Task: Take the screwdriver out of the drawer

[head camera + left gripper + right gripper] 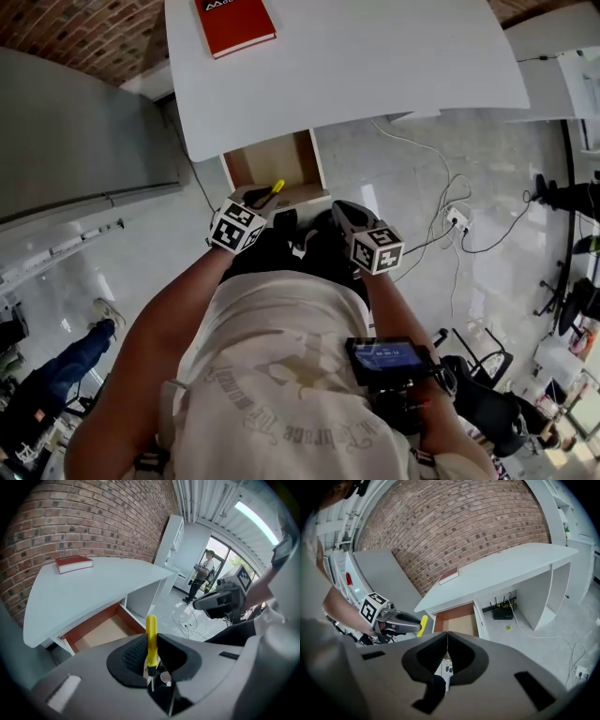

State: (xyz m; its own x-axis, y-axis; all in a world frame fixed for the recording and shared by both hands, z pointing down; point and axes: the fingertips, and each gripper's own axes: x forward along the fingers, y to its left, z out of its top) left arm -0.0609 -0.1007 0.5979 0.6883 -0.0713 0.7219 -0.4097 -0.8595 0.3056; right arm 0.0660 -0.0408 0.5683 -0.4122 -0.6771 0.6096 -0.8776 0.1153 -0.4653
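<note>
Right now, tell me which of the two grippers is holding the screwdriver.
The left gripper: its jaws clamp the yellow-handled screwdriver. The right gripper has its jaws closed on nothing.

Glossy yellow plastic screwdriver [151, 639], smooth matt white desk [93, 592], rough brick wall [93, 522], wood-lined drawer [101, 632].

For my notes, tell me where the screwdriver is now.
In the left gripper view the screwdriver is clamped between the fingers of the left gripper, yellow handle up, near the open drawer under the white desk.

wall: red brick [454, 531] | desk: white, by wall [375, 56] | floor: pale, glossy [394, 187] | windows: bright daylight [224, 555]
</note>
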